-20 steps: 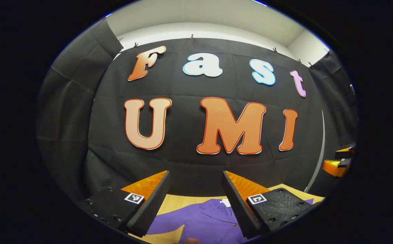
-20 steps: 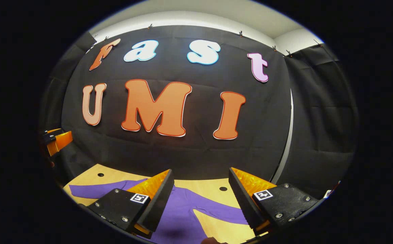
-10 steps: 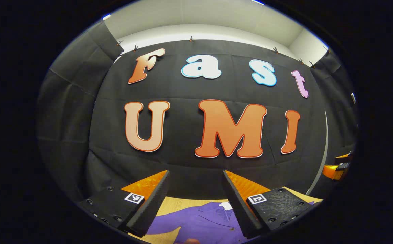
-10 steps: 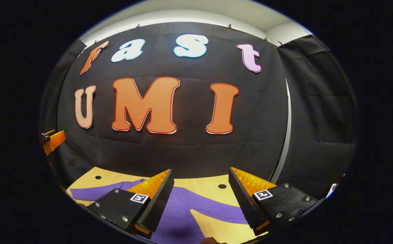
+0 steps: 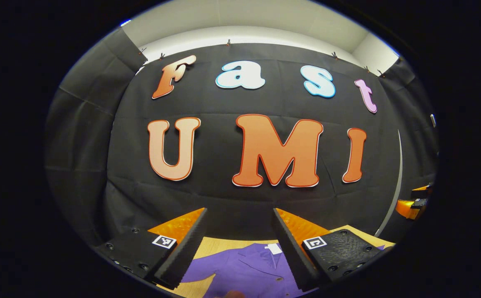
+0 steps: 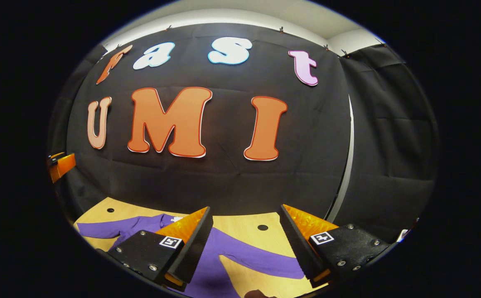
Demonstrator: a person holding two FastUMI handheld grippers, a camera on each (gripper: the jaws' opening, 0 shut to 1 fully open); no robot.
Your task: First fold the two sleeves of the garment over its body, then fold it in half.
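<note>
A purple garment point(image 5: 244, 269) lies flat on the wooden table point(image 5: 211, 245), its collar with a white tag toward the far wall. In the right gripper view the garment point(image 6: 223, 256) spreads with one sleeve point(image 6: 265, 263) running right and another sleeve point(image 6: 99, 229) running left. My left gripper point(image 5: 239, 248) hangs open above the collar area, nothing between its fingers. My right gripper point(image 6: 246, 244) is open above the right sleeve and touches no cloth. The other gripper shows far off at the right edge point(image 5: 412, 205) and at the left edge point(image 6: 60, 163).
The table point(image 6: 244, 225) has small round holes point(image 6: 262, 227) near its far edge. Black cloth walls close the booth behind and on both sides. A fingertip point(image 6: 255, 294) shows at the bottom edge of the right gripper view.
Both views have shifted slightly: the right gripper has tilted down, showing more table and more of the left sleeve. The garment has not moved.
</note>
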